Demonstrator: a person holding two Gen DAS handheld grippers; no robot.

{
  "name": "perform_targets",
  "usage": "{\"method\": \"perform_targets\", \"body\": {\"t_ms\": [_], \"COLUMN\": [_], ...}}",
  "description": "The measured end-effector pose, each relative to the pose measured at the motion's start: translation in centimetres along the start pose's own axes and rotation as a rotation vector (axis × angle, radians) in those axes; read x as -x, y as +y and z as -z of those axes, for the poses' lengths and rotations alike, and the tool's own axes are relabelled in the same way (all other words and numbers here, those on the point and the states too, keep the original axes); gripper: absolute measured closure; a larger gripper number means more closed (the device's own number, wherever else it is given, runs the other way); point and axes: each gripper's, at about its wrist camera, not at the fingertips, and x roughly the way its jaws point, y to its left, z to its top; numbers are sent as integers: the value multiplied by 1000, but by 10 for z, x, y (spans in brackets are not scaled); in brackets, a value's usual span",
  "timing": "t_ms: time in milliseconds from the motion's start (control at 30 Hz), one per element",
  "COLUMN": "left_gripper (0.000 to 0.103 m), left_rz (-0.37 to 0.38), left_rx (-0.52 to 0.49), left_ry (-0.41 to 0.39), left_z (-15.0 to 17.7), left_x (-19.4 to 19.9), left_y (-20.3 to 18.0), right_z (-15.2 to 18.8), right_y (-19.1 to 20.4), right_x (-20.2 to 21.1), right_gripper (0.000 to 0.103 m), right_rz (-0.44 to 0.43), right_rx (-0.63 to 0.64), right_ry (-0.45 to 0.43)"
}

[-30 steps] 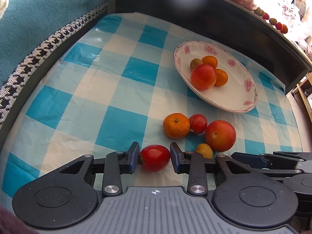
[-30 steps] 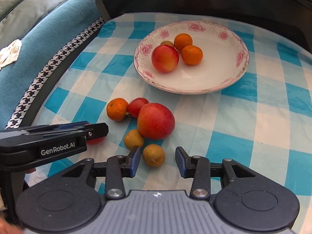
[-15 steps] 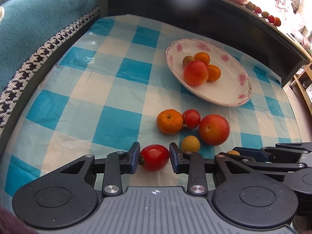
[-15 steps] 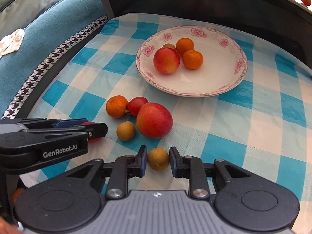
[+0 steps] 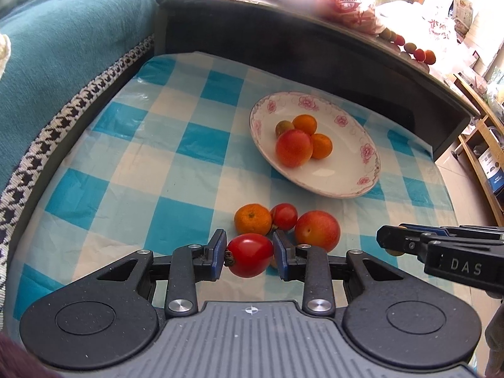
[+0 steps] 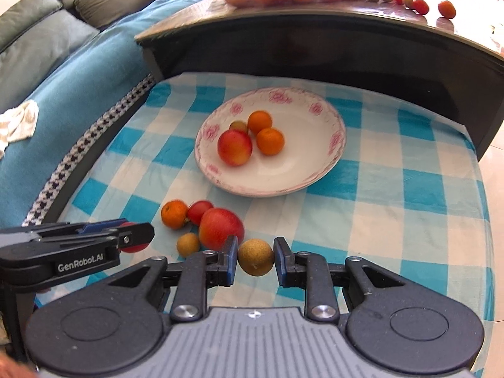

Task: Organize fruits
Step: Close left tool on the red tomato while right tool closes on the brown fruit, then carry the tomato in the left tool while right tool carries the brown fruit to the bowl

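I see a blue-and-white checked tablecloth (image 6: 393, 189), a teal sofa cover (image 5: 78, 31) with houndstooth trim (image 5: 63, 119), and a dark wooden table (image 6: 315, 44).

I have my left gripper (image 5: 249, 255) clamped on a red tomato (image 5: 250, 254), its stem end against my left pad, the fruit lifted just clear of the checked tablecloth (image 5: 126, 163). Right behind it sit a mandarin (image 5: 252, 219), a smaller tomato (image 5: 284, 216) and a peach (image 5: 317, 230), all bunched and touching, near the cloth's front edge. Further back, toward the far right, the flowered plate (image 5: 359, 173) carries another peach (image 5: 294, 148), two mandarins (image 5: 305, 123) and a small brownish fruit (image 5: 283, 127). My right gripper (image 5: 390, 241) pokes in from the right edge; a bit of yellowish fruit shows at its tip.
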Motion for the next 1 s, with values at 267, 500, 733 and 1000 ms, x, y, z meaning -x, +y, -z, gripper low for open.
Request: {"method": "perform_targets", "body": {"t_ms": [267,500,733,1000], "left_gripper": [63,63,69,68], "left_rz": [18,30,40,17], "left_rx": [-8,-27,-42,-42], "left_ry": [-24,-43,-43,-15], "left_z": [-20,-37,-50,-52], "left_x": [-4,-12,-26,-47], "left_y": [-8,-16,-24,-17], "right_z": [-17,-33,-47,-58], "right_y": [-10,-18,-24,-29], "right_x": [-1,-8,-19,-40], "right_gripper": [76,76,76,76], "right_rz": [6,5,13,13], "right_rx": [-30,-51,-53,-53], "right_ry": [-29,-48,-54,-42]}}
